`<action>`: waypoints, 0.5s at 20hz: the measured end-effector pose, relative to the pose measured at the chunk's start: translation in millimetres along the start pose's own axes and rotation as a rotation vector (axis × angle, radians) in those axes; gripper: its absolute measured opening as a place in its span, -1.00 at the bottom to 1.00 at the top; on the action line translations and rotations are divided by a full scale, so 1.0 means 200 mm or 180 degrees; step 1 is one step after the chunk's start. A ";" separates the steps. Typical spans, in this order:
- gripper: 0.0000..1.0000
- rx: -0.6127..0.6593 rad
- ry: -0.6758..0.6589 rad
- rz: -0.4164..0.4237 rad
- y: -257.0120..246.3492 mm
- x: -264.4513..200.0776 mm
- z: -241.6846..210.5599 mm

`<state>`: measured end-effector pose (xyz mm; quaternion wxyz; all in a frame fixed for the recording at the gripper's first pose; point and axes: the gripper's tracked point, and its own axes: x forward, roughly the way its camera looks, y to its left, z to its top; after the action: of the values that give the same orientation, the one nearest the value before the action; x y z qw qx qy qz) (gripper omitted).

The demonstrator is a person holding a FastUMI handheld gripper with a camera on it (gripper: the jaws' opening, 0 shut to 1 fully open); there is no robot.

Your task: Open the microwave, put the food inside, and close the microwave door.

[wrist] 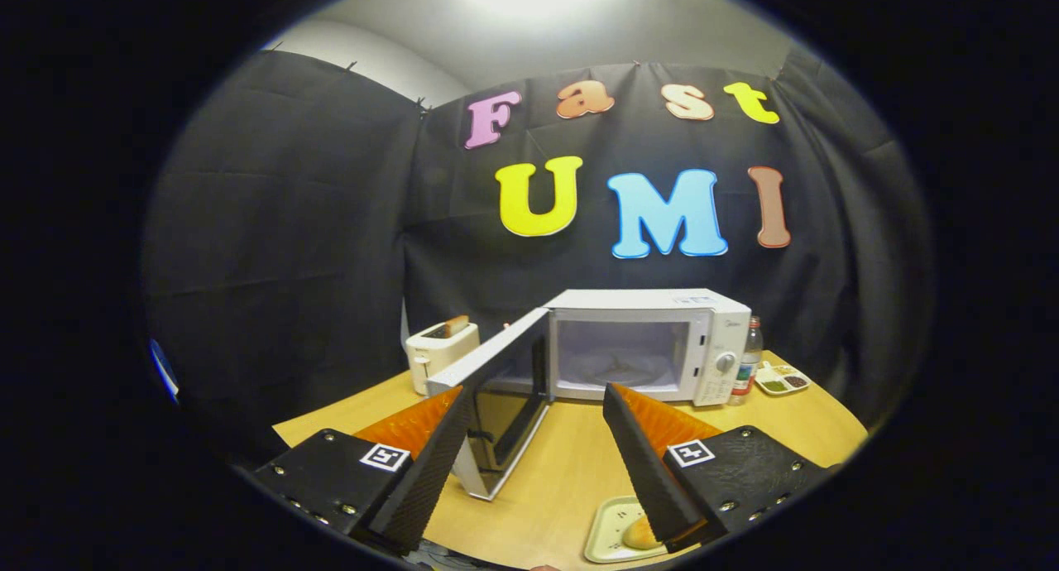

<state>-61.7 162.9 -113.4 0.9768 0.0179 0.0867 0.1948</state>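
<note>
The wooden tabletop (571,463) carries a white microwave (654,339) beyond the claw (538,410), its door (496,405) swung wide toward the fingers and its cavity bare. Left of it stands a white toaster (438,352) with bread in the slot; right of it, a bottle (749,360) and a small dish (782,379). The claw is released, grasping nothing — the food, a bread roll (639,534), lies on a pale tray (608,528) just under the right finger.
</note>
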 end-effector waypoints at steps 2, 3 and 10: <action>0.95 0.0011 0.0071 -0.0171 -0.12 -0.01 -0.08; 0.95 0.0038 0.0117 -0.0247 -0.18 -0.02 -0.12; 0.96 0.0126 0.0574 -0.0620 -0.45 -0.04 -0.48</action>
<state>-51.5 76.0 -213.6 0.9788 0.0110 0.1794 0.0981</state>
